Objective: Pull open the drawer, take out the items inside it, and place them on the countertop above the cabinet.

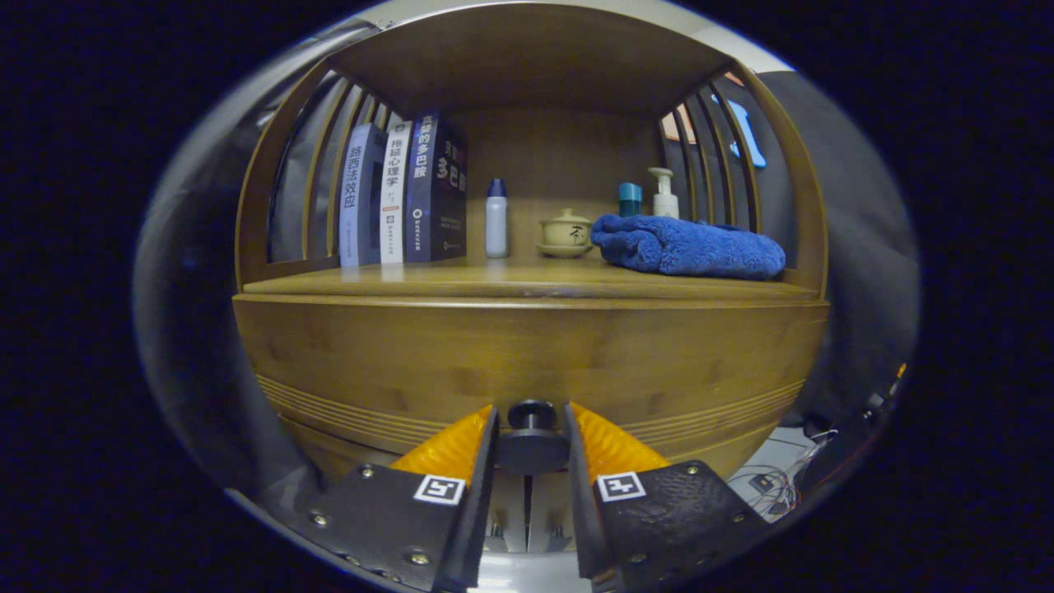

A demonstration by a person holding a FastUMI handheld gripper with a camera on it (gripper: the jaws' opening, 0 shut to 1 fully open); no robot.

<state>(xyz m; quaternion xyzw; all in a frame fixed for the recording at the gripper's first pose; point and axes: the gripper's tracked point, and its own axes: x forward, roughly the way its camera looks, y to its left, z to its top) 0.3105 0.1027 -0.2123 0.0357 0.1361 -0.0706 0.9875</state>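
Straddling the dark drawer knob point(531, 414), the tongs point(531, 441) are sitting with a finger on each side of it, but whether both are pressing on it cannot be told. The drawer point(527, 362) is looking closed under the tabletop point(527, 284). Opening is the step in hand; a firm clamp and straight pull are probably needed next.

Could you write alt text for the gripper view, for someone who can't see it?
The gripper has its two fingers on either side of a dark drawer knob on a wooden cabinet. Above, books, a blue towel and bottles sit on the countertop.
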